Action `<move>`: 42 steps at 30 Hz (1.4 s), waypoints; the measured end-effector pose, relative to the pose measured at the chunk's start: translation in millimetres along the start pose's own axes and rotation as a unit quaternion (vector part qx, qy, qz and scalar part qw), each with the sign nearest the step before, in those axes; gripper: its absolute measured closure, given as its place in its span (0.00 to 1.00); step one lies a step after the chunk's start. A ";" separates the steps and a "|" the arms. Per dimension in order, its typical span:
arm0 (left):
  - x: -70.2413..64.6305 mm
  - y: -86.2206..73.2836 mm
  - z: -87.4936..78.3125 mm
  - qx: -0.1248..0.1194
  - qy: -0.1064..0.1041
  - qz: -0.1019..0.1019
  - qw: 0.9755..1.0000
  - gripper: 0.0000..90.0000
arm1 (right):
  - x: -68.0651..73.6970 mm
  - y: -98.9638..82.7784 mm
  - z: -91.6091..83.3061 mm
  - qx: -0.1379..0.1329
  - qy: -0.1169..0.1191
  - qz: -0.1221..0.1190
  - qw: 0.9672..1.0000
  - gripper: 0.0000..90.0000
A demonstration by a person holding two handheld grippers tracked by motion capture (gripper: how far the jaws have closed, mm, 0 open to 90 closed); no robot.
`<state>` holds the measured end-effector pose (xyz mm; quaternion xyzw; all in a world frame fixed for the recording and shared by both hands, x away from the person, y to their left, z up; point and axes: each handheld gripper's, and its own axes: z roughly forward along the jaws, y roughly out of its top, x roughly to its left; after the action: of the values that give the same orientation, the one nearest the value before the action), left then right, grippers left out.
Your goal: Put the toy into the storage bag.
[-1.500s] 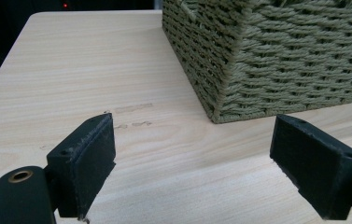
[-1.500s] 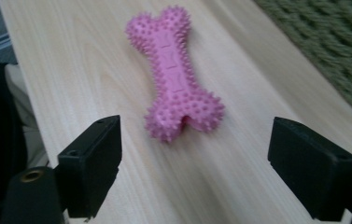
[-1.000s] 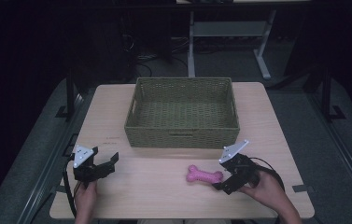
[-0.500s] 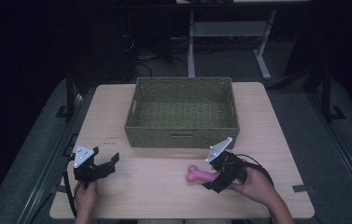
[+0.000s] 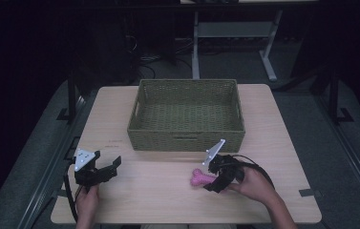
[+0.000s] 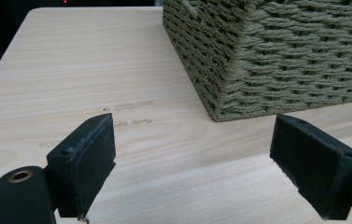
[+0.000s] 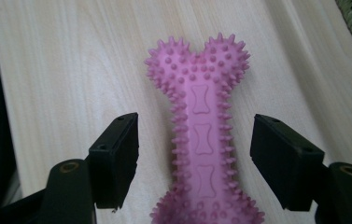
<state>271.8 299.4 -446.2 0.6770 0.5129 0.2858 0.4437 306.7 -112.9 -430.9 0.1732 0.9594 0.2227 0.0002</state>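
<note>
A pink spiked bone-shaped toy [image 5: 199,177] lies flat on the wooden table [image 5: 158,191], in front of the woven green basket [image 5: 187,114]. My right gripper [image 5: 212,180] straddles the bone's shank [image 7: 202,135]; its jaws have just been closing, with the bone between them and a gap still showing on each side, so the pads do not press on it. My left gripper [image 5: 112,167] rests at the table's front left, open, with bare table between its fingers [image 6: 87,161]. The basket's near corner [image 6: 220,100] stands just ahead of it.
The basket is empty and takes up the middle back of the table. Bare wood lies between the two grippers and along the front edge. Dark floor, cables and a metal table frame [image 5: 268,62] lie beyond.
My right gripper has moved left along the table until its jaws came around the pink bone, and the jaws have narrowed. The left gripper has stayed where it was.
</note>
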 end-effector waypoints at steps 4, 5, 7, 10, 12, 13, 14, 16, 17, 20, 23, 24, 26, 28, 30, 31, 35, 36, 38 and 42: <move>-0.8 0.0 -0.3 -0.001 0.000 0.000 1.000 0.15 | -2.0 2.3 3.8 0.017 0.000 -0.009 1.000 0.45; -0.8 0.0 -0.3 -0.001 0.000 0.000 1.000 0.15 | -2.0 2.3 3.8 0.017 0.000 -0.009 1.000 0.45; -0.1 0.0 -0.5 0.000 -0.001 0.000 1.000 0.15 | -2.7 3.3 4.5 0.021 -0.001 -0.011 1.000 0.47; 0.9 0.5 -0.2 0.000 -0.001 0.001 1.000 0.15 | -5.3 2.4 6.3 0.023 0.002 -0.014 1.000 0.52; 0.6 -0.2 -0.4 0.000 0.001 -0.003 1.000 0.15 | -6.6 2.3 7.2 0.025 0.003 -0.014 1.000 0.53; 0.6 -0.2 -0.4 0.000 0.001 -0.003 1.000 0.15 | -6.6 2.3 7.2 0.025 0.003 -0.014 1.000 0.53; 0.7 -0.3 -0.1 -0.001 0.000 -0.004 1.000 0.15 | -6.7 2.5 7.7 0.026 0.004 -0.014 1.000 0.54; 1.5 0.1 -0.1 0.001 -0.002 -0.006 1.000 0.15 | -6.5 3.0 8.8 0.025 0.005 -0.018 1.000 0.54; 1.8 0.1 0.3 -0.001 -0.004 -0.009 1.000 0.15 | -6.1 3.0 9.3 0.027 0.001 -0.020 0.999 0.54; 3.5 -0.7 -0.8 0.000 -0.001 -0.012 1.000 0.15 | -4.9 3.1 10.9 0.030 -0.004 -0.029 0.999 0.57; 4.3 -0.5 -1.3 -0.002 -0.002 -0.016 1.000 0.15 | -4.5 3.6 11.0 0.030 0.000 -0.030 0.999 0.58; 4.5 0.0 -0.9 -0.003 -0.004 -0.017 1.000 0.15 | -4.8 3.6 12.4 0.033 0.001 -0.031 0.999 0.60; 4.4 0.1 -1.2 -0.003 -0.003 -0.016 1.000 0.15 | -4.4 3.8 13.5 0.035 0.003 -0.033 0.999 0.62; 4.4 -0.6 -3.3 -0.006 0.003 -0.014 1.000 0.15 | -4.5 4.5 13.8 0.033 0.007 -0.038 0.999 0.63; 4.9 -0.6 -4.2 -0.007 0.003 -0.017 1.000 0.15 | -4.8 4.6 13.5 0.032 0.007 -0.039 0.999 0.64; 6.2 -0.4 -4.7 -0.010 0.004 -0.019 1.000 0.15 | -5.3 4.2 13.0 0.030 0.008 -0.041 0.999 0.64; 7.0 -0.3 -4.3 -0.010 0.001 -0.023 1.000 0.15 | -6.0 3.0 11.0 0.025 0.005 -0.041 0.999 0.64; 6.9 -0.5 -4.2 -0.010 -0.001 -0.025 1.000 0.15 | -7.3 2.0 7.7 0.015 0.009 -0.040 0.999 0.64; 6.1 -0.6 -3.5 -0.011 -0.010 -0.026 1.000 0.15 | -8.4 1.4 4.1 0.007 0.016 -0.038 0.999 0.64; 4.5 0.1 -2.5 -0.009 -0.010 -0.022 1.000 0.15 | -9.4 5.2 -4.0 0.017 0.010 -0.051 0.998 0.64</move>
<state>271.1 304.4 -445.3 0.6639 0.5209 0.2742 0.4611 317.0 -113.4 -425.8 0.1216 0.9706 0.2076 -0.0014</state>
